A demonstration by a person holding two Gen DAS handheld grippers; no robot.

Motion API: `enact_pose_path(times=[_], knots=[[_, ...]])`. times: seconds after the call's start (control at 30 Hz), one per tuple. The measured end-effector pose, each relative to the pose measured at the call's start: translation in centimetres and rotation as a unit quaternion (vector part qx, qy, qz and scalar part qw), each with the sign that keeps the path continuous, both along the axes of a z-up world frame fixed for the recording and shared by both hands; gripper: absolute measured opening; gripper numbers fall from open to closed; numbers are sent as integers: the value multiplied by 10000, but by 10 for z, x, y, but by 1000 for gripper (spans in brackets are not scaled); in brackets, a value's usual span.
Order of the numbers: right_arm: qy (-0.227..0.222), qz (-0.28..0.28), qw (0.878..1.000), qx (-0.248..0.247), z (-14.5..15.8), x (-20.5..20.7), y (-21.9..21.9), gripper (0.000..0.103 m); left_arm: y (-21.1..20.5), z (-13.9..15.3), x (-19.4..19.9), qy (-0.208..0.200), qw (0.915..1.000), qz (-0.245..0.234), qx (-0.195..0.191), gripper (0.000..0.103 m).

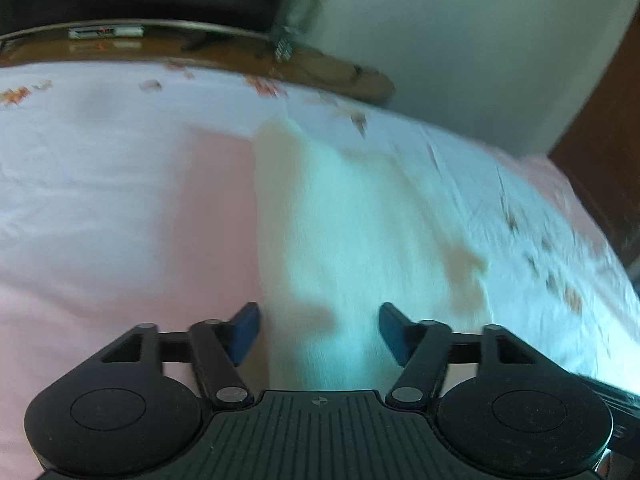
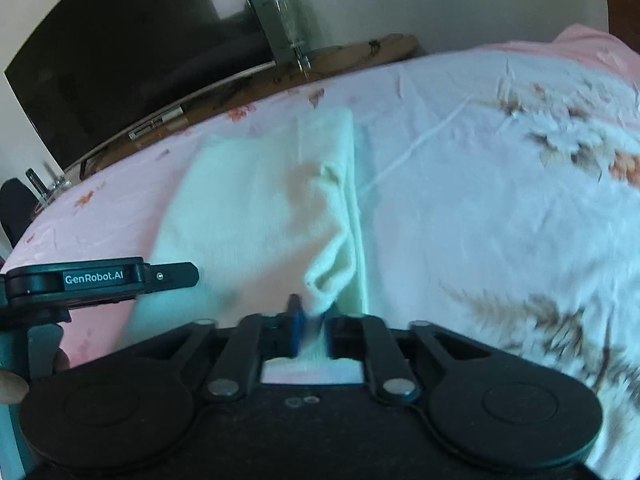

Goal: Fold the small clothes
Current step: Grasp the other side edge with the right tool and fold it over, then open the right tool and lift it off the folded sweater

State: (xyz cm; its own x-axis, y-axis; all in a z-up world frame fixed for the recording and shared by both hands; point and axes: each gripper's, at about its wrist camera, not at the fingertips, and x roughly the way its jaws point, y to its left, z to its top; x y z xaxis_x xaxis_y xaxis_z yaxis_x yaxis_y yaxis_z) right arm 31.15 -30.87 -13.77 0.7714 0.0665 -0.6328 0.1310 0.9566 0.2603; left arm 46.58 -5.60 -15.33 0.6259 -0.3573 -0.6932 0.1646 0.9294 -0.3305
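A small pale cream garment (image 1: 360, 216) lies on the bed, spread lengthwise away from me. In the left wrist view my left gripper (image 1: 319, 330) is open, its blue pads apart just above the garment's near end, holding nothing. In the right wrist view the garment (image 2: 248, 208) lies centre-left, with a bunched fold along its right edge. My right gripper (image 2: 311, 330) is shut on that near right corner of the garment, cloth pinched between the blue pads. The left gripper's body (image 2: 96, 278) shows at the left edge of the right wrist view.
The bed has a pink and white floral sheet (image 2: 500, 200). A wooden headboard ledge (image 1: 224, 50) runs along the far side, with a dark screen (image 2: 132, 52) and a clear glass object (image 2: 286, 24) behind it. A brown door (image 1: 604, 148) stands at the right.
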Motion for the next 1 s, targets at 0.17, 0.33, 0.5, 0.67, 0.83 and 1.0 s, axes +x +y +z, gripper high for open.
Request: enact_pose_path(times=[0.17, 0.33, 0.5, 0.67, 0.83, 1.0], knots=[[-111, -54, 9988, 478, 8, 36, -19, 39, 3, 3, 28, 9, 9998, 198, -23, 72], [-108, -52, 9991, 416, 3, 77, -25, 38, 1, -12, 49, 140, 9994, 308, 43, 72], [-33, 150, 9997, 197, -4, 96, -16, 16, -7, -12, 59, 56, 9995, 299, 46, 71], [63, 51, 9999, -104, -4, 87, -24, 13, -13, -12, 61, 38, 9996, 250, 106, 72], [-197, -97, 9997, -135, 6, 85, -26, 31, -10, -9, 63, -39, 9992, 380, 90, 72], [-664, -62, 9968, -429, 30, 102, -19, 30, -16, -2, 87, -91, 9989, 447, 138, 72]])
